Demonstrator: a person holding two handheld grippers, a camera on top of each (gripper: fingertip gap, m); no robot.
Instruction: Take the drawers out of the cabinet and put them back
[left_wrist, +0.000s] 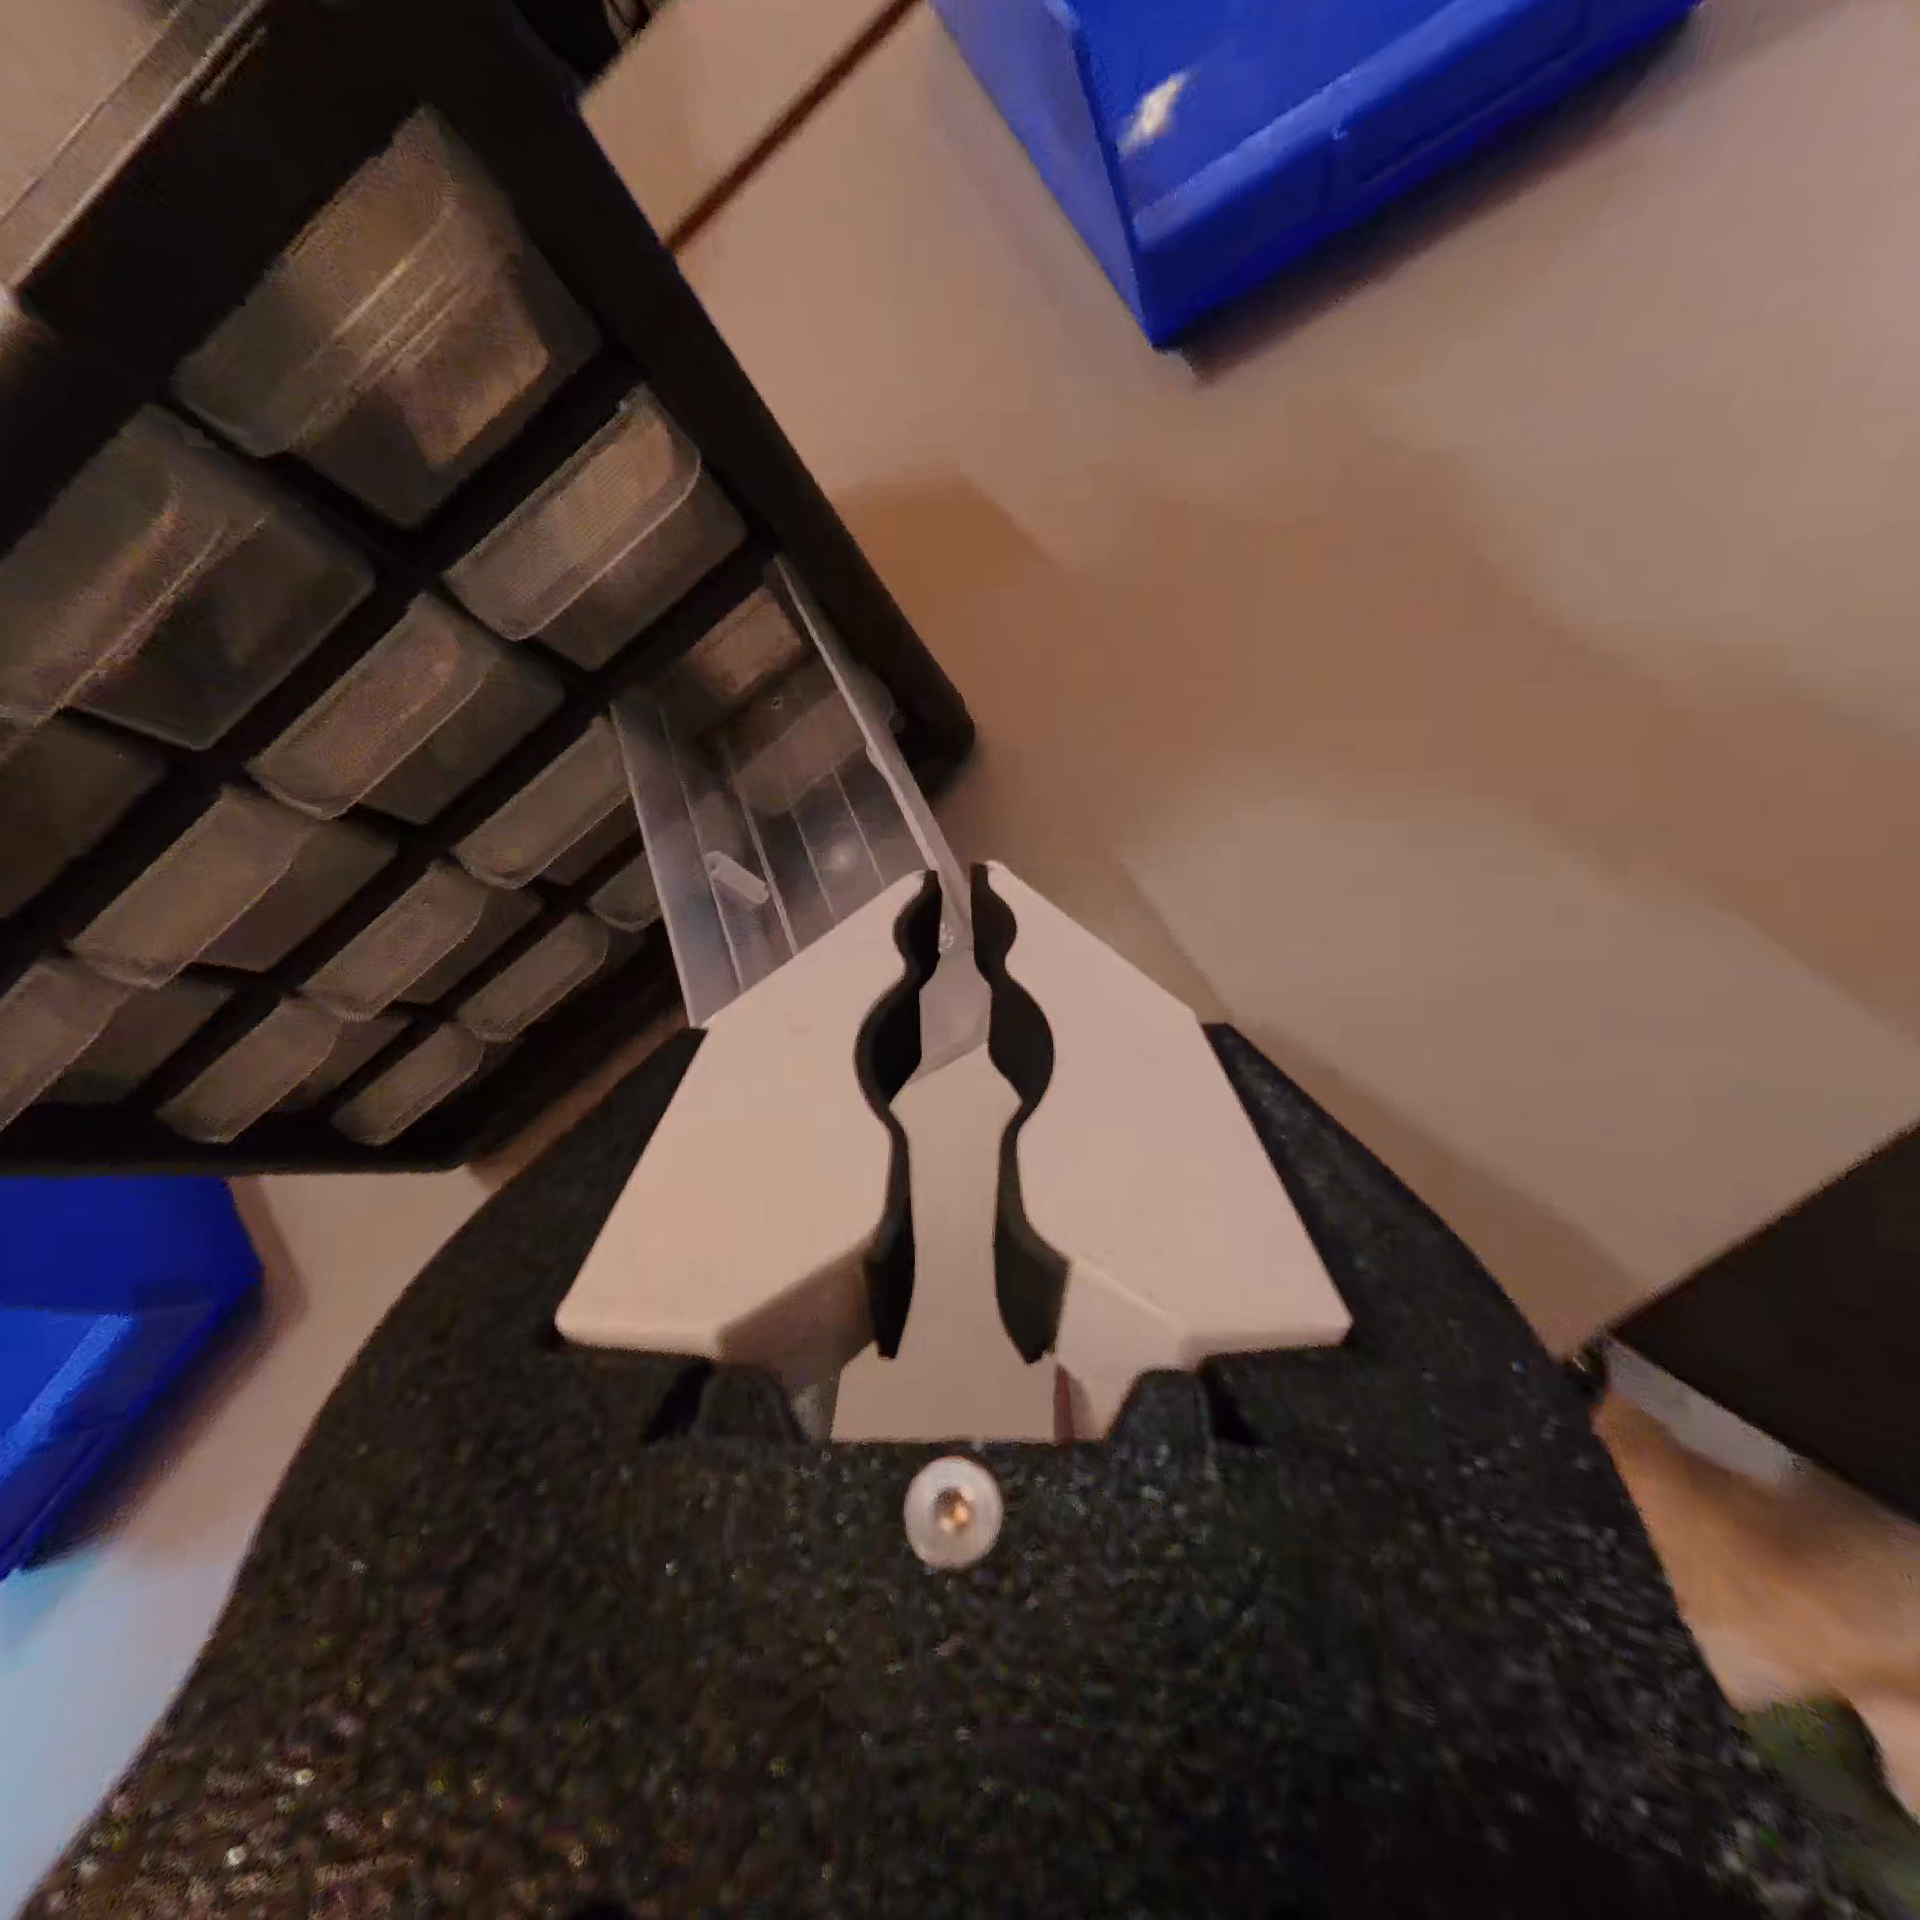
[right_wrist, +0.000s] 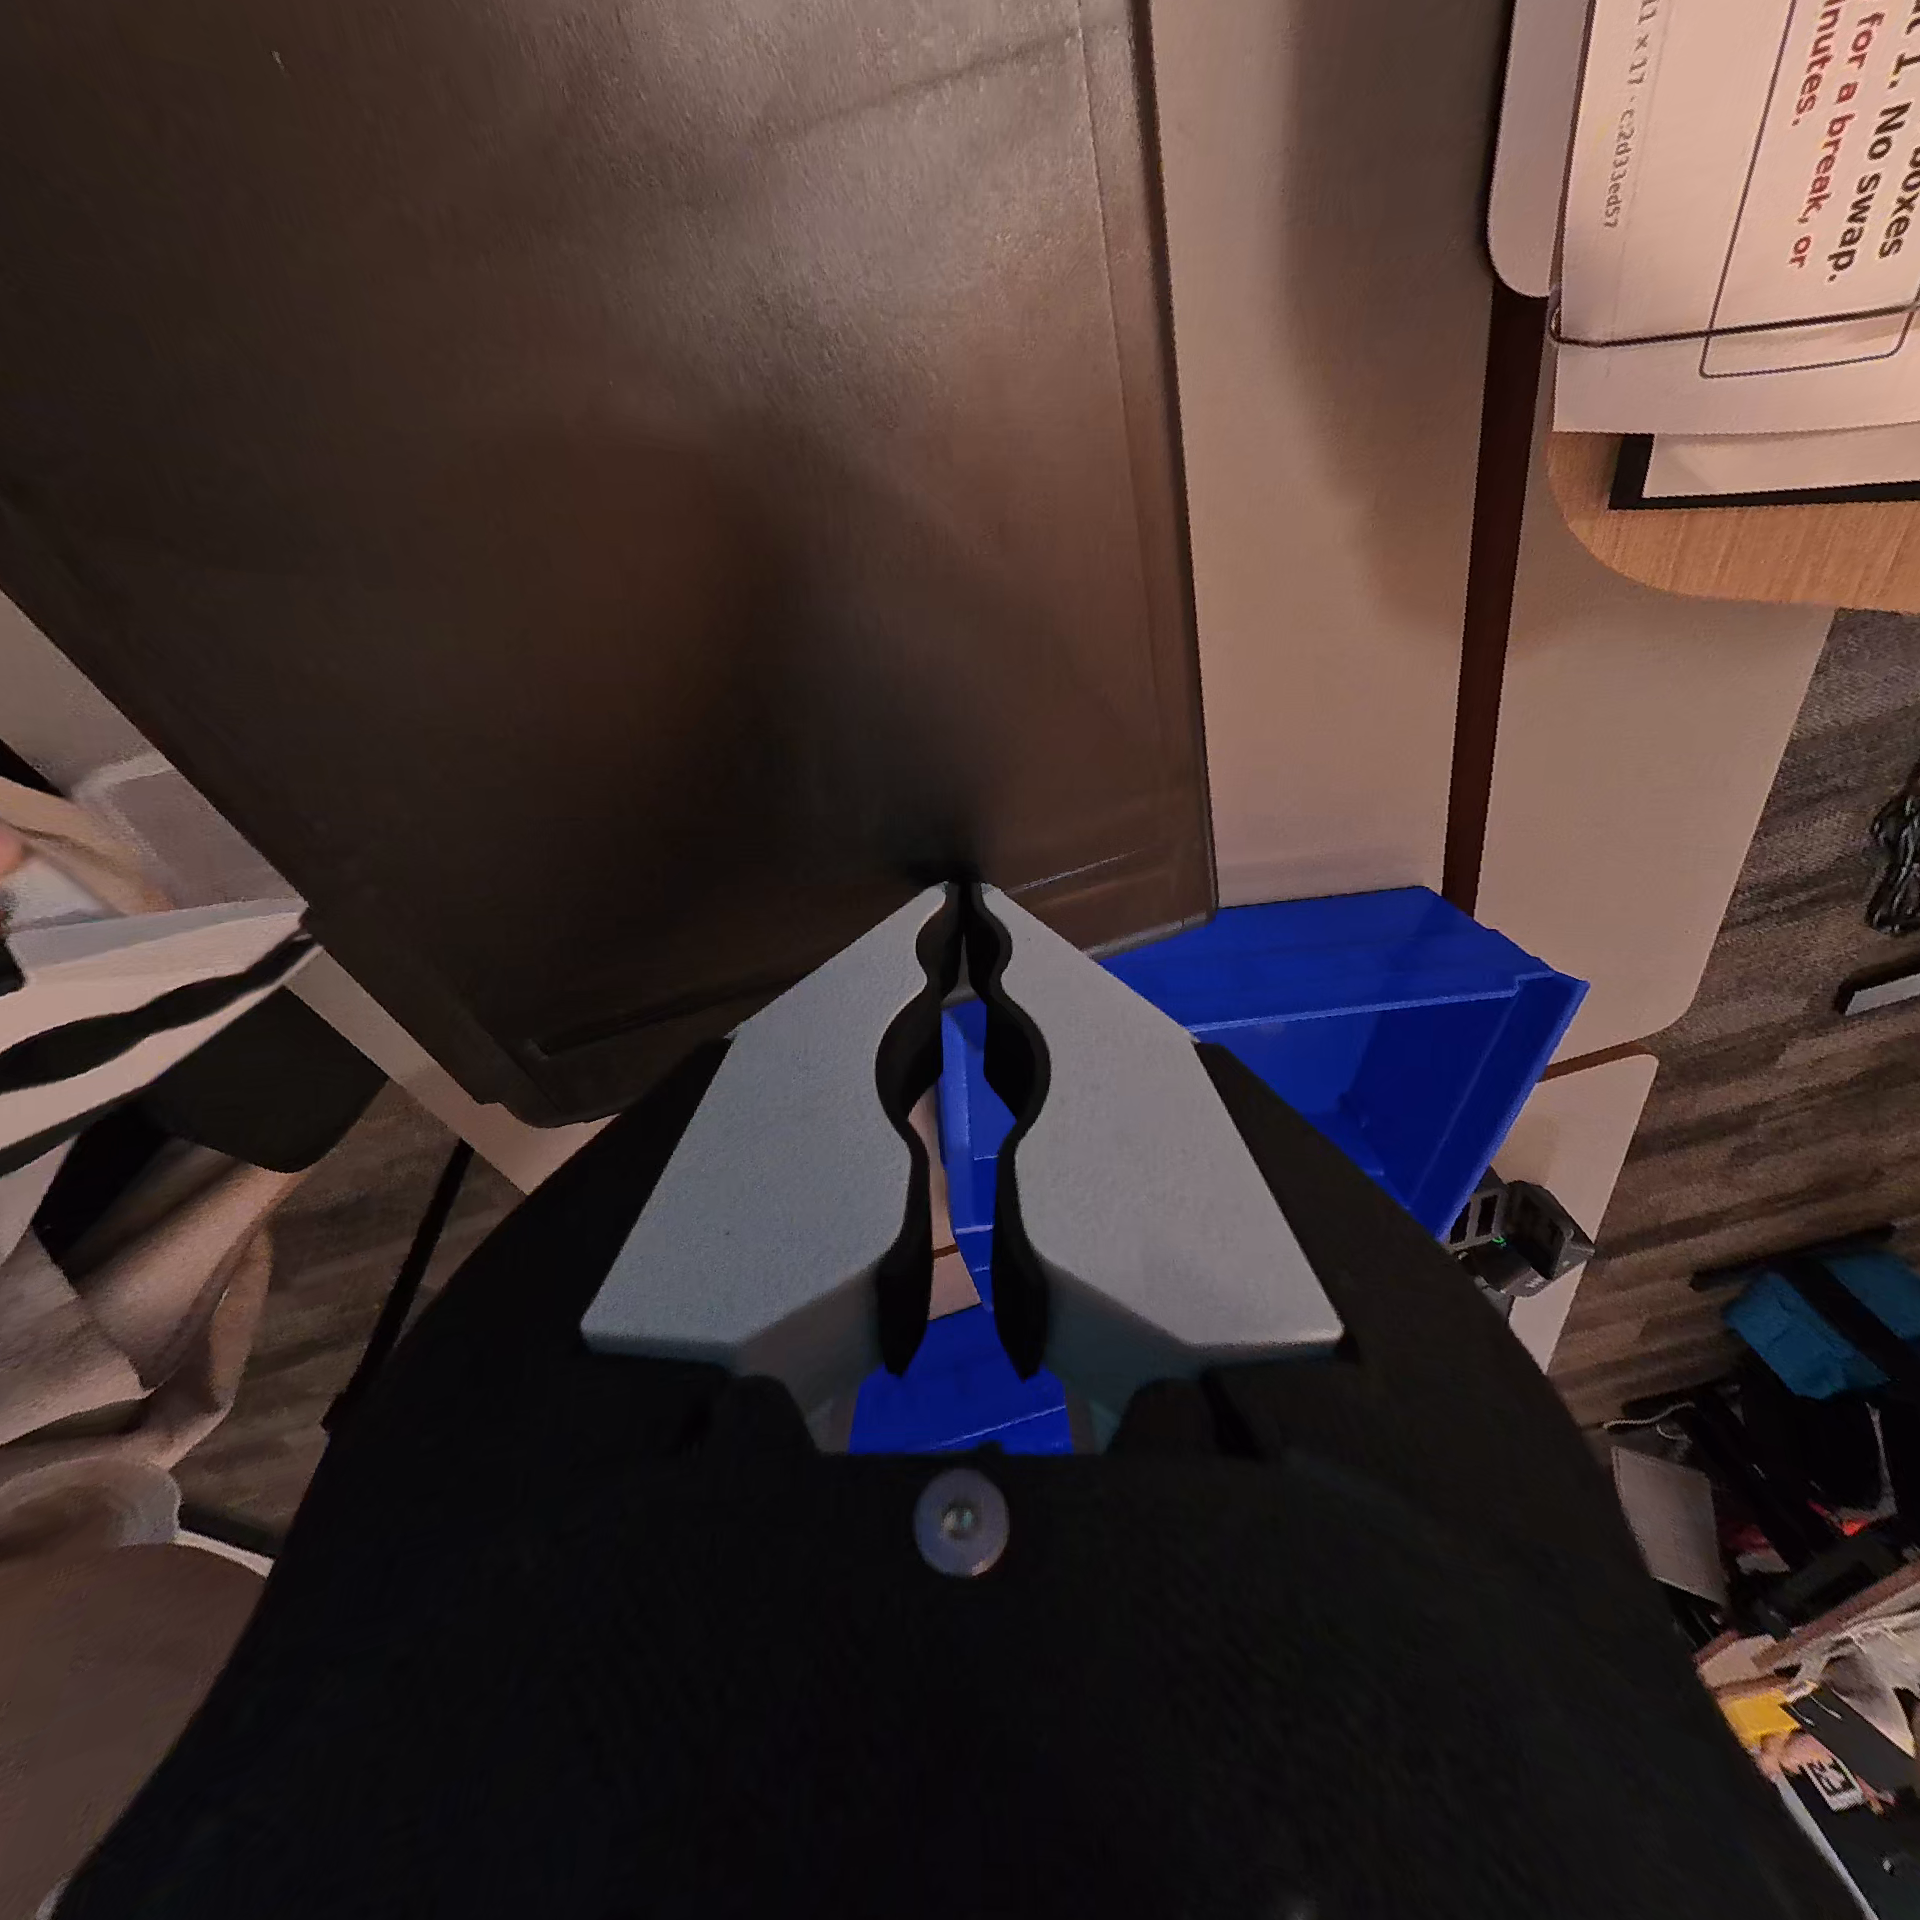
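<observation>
A black cabinet (left_wrist: 717, 343) with several small clear drawers fills the upper left of the left wrist view, tilted. One clear drawer (left_wrist: 779, 831) at its lower right corner is pulled partly out. My left gripper (left_wrist: 954, 883) is shut on that drawer's front edge. In the right wrist view my right gripper (right_wrist: 958, 896) is shut and empty, its tips pressed against the plain dark outer face of the cabinet (right_wrist: 582, 436).
A blue bin (left_wrist: 1299, 135) stands on the beige table (left_wrist: 1455, 675) beyond the cabinet, another blue bin (left_wrist: 94, 1340) at the left. In the right wrist view a blue bin (right_wrist: 1351, 1049) sits below the cabinet, papers (right_wrist: 1745, 208) at upper right, clutter on the floor (right_wrist: 1787, 1455).
</observation>
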